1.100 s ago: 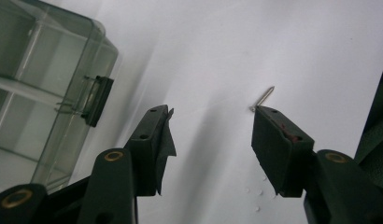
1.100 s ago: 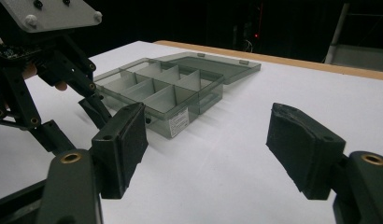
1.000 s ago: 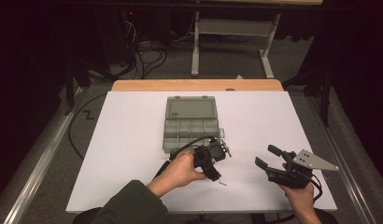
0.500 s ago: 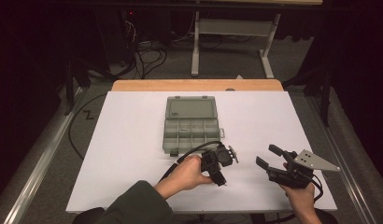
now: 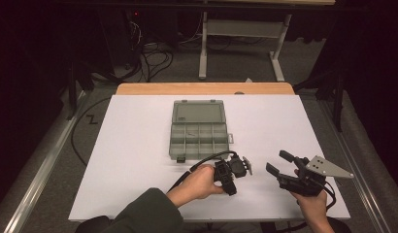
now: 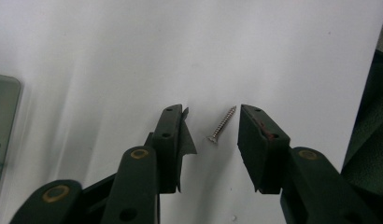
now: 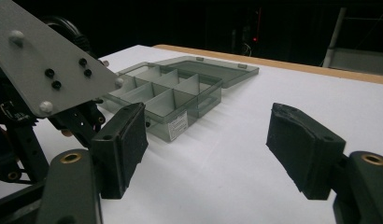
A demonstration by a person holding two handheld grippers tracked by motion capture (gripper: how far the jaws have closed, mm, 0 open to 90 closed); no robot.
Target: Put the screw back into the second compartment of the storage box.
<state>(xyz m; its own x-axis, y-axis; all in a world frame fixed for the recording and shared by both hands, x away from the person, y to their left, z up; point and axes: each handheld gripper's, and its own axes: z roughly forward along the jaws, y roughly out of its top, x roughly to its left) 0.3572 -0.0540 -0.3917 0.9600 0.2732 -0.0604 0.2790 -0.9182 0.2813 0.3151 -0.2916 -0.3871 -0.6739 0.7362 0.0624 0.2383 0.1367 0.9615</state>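
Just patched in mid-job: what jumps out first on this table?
A small screw lies on the white table between the fingers of the left gripper, which have just been closing around it but do not press on it yet. Farther back, mid-table, an open grey compartment box lies with its lid folded flat. The right gripper is at the near right, wide open, holding nothing.

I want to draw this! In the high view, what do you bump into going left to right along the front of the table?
The person's left hand → left tool → right tool → its grey plate.
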